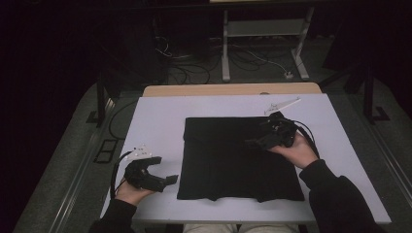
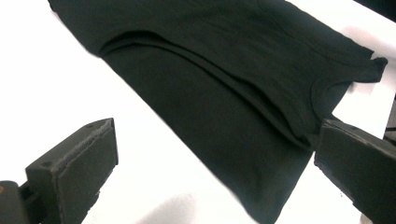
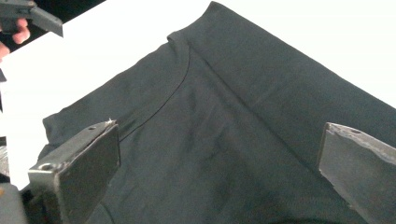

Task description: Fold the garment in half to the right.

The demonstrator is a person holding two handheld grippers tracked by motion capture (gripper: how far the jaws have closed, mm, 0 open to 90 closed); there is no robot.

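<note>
One black garment [image 1: 240, 160], part-folded into a rectangle, lying flat at table [image 1: 160, 116] centre. Sleeves apparently tucked in; further folds likely left. Right gripper [image 1: 257, 142] over the cloth toward 2 o'clock, jaws spread, grasping nothing. Left gripper [image 1: 167, 180] off the hem corner at 8 o'clock, likewise released. Two grippers, one table.

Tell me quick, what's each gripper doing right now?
Left gripper: open, holding nothing, beside the black garment.
Right gripper: open, holding nothing, over the garment.
</note>
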